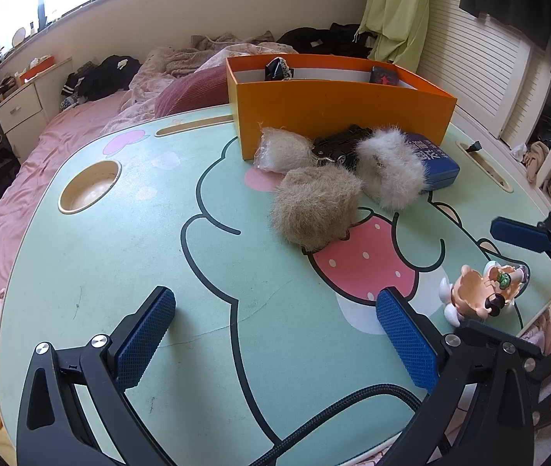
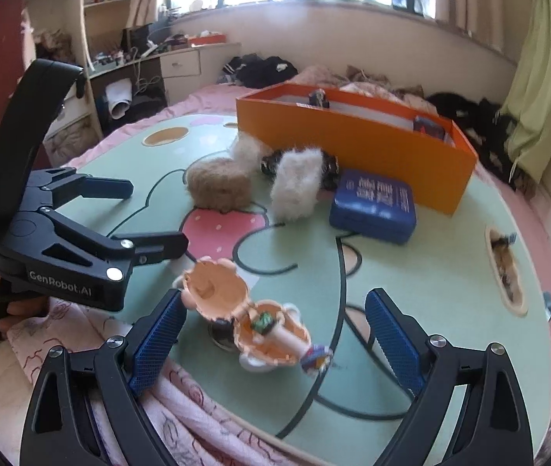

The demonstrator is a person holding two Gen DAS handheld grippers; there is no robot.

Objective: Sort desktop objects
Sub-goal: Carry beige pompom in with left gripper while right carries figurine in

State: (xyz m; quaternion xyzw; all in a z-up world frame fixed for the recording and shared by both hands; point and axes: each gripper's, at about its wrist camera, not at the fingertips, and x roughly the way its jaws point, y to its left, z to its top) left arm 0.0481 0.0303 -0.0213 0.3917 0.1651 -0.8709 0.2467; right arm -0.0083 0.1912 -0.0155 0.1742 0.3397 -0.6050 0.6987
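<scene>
An orange box [image 1: 337, 112] stands at the far side of the mint cartoon table [image 1: 128, 256]; it also shows in the right wrist view [image 2: 357, 143]. In front of it lie a brown fur piece [image 1: 316, 209], a white fur piece [image 1: 390, 167], a bagged fur ball [image 1: 281, 149], a black object [image 1: 341, 143] and a blue tin [image 1: 440, 163]. A small peach flip-open toy [image 2: 252, 318] lies open near the table's front edge. My left gripper [image 1: 275, 334] is open and empty over bare table. My right gripper [image 2: 275, 345] is open, its fingers either side of the toy, not touching.
The table has a round cup recess [image 1: 89, 186] at the left and a slot [image 2: 506, 268] at the right. It rests on a pink bed [image 1: 15, 194] with clothes and bedding behind. The box holds a dark item [image 1: 275, 68] and a small dark box [image 1: 384, 75].
</scene>
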